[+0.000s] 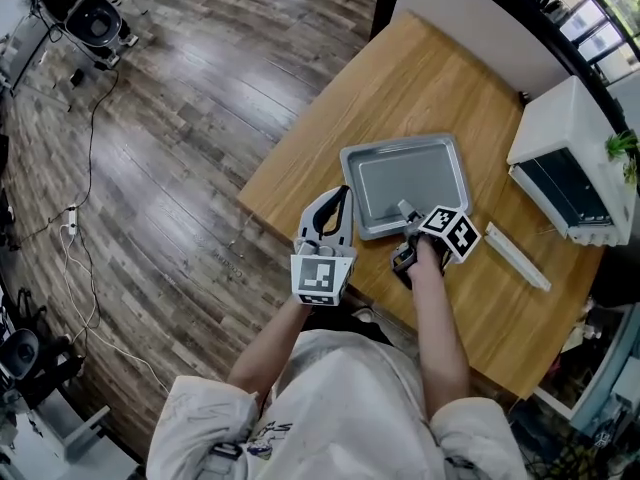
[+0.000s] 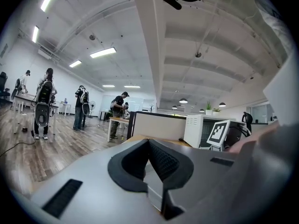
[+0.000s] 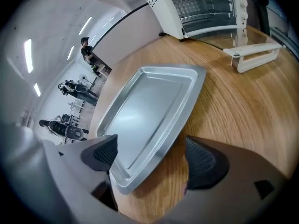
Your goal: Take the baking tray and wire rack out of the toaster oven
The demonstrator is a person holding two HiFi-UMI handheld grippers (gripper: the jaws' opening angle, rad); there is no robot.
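- Your left gripper (image 2: 149, 149) has its jaws together on nothing, near the table (image 3: 233, 111) edge; keep it off the tray
- Your right gripper (image 3: 149, 155) stands wide open with the near corner of the baking tray (image 3: 149, 101) between its pads, neither pressing; draw straight back so no pad drags the rim
- The tray lies flat on the table, outside the toaster oven (image 3: 161, 3); leave it
- Beyond the lowered door handle (image 3: 254, 55), what looks like the wire rack (image 3: 194, 4) sits inside; enter level

Head view overhead; right gripper view shares tray (image 1: 405, 183)
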